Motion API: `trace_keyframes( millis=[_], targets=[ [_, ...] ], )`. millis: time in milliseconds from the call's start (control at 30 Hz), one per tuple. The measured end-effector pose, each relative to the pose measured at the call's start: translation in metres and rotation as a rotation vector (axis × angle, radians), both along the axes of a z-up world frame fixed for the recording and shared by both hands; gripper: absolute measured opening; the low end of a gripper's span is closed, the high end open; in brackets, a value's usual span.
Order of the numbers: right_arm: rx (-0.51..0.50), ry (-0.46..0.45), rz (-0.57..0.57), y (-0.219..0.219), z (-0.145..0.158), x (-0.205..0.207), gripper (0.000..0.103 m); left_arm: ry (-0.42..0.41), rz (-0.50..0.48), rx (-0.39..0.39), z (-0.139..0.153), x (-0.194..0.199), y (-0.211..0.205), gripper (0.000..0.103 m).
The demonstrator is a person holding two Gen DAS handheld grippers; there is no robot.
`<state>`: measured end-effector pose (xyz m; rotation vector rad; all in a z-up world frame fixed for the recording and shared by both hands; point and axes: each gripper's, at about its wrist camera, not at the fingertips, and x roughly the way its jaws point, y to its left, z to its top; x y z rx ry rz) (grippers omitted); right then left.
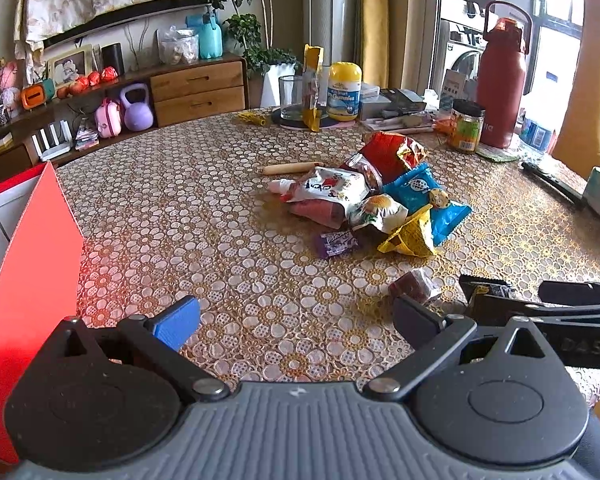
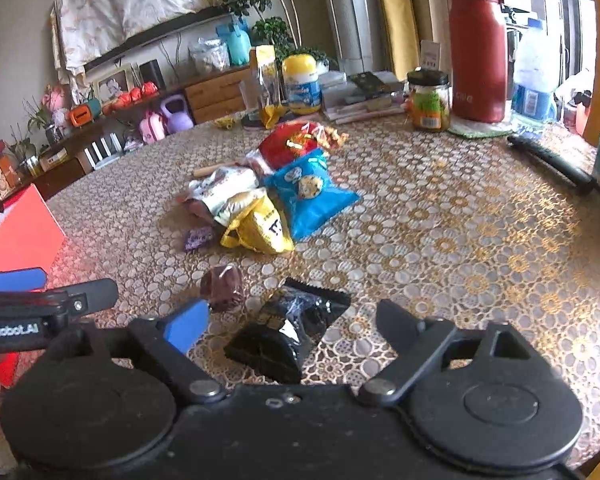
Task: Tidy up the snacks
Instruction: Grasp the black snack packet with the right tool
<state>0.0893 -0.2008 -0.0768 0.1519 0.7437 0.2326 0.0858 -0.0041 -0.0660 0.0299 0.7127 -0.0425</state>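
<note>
A pile of snack packets lies mid-table: a red bag (image 1: 388, 152), a blue bag (image 1: 424, 196), a yellow bag (image 1: 412, 236), a white pouch (image 1: 332, 190) and a small purple packet (image 1: 337, 243). A small dark-red wrapped snack (image 1: 414, 285) lies nearer. My left gripper (image 1: 296, 320) is open and empty above the table. My right gripper (image 2: 296, 322) is open, with a black snack packet (image 2: 288, 332) lying between its fingers, apart from both. The pile shows in the right wrist view too, with the blue bag (image 2: 308, 192) and yellow bag (image 2: 260, 228).
A red box (image 1: 32, 280) stands at the table's left edge. At the back are a glass (image 1: 290, 96), a yellow-capped gummies jar (image 1: 343, 92), a spice jar (image 1: 466, 126), a red flask (image 1: 500, 88) and books. A black pen (image 2: 552, 164) lies right.
</note>
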Motion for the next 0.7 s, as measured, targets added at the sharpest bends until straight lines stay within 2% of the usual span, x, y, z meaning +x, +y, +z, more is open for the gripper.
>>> trace_keyframes(
  millis=[100, 233, 433, 500, 600, 700],
  targets=[
    [-0.008, 0.011, -0.01, 0.003, -0.006, 0.005, 0.079, 0.006, 0.001, -0.002, -0.003, 0.002, 0.001, 0.103],
    [-0.014, 0.029, -0.017, 0.005, -0.014, 0.011, 0.079, 0.017, 0.001, -0.008, -0.008, 0.007, 0.002, 0.103],
    [-0.019, 0.042, -0.005, 0.006, -0.021, 0.015, 0.063, 0.029, -0.01, -0.011, -0.013, 0.013, -0.002, 0.103],
    [-0.019, 0.038, -0.005, 0.005, -0.021, 0.015, 0.051, 0.03, -0.02, -0.012, -0.014, 0.014, -0.005, 0.103],
    [0.0, 0.035, -0.008, 0.001, -0.021, 0.014, 0.041, 0.033, -0.037, -0.017, -0.016, 0.017, -0.01, 0.103],
    [0.017, 0.031, -0.019, -0.007, -0.019, 0.013, 0.036, 0.033, -0.058, -0.024, -0.018, 0.021, -0.018, 0.103]
  ],
)
